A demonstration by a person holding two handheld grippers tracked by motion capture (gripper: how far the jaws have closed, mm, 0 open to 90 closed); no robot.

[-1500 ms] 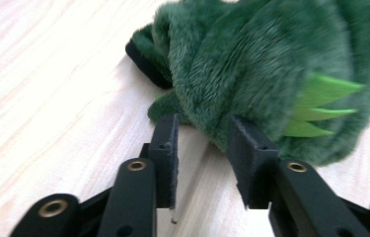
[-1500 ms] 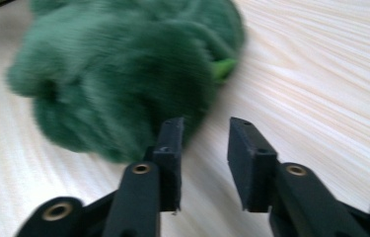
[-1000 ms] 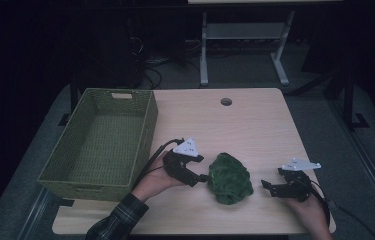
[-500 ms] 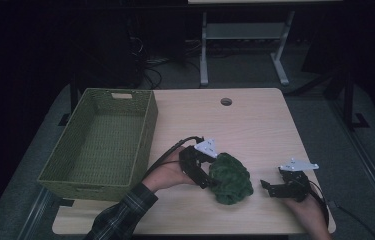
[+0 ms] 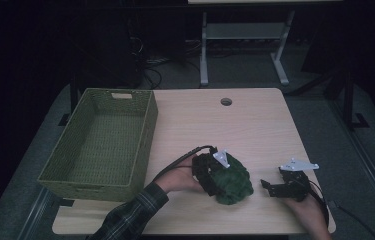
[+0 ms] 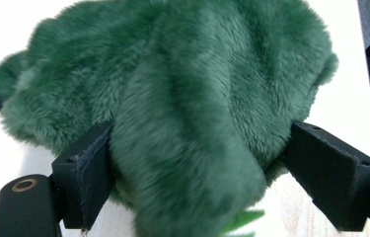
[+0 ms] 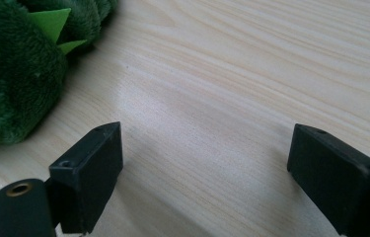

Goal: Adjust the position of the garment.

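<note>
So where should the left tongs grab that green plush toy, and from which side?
Take the green plush toy by the thick fold bulging between the left tongs, coming from its basket side as now. The soft bulk should compress, so a deep bite probably holds better than a tuft.

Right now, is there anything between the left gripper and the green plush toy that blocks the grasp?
Nothing visible blocks it. The left gripper has its jaws wide, one on each side of the green plush toy, with fur bulging between them. The right gripper stands apart on the table.
</note>
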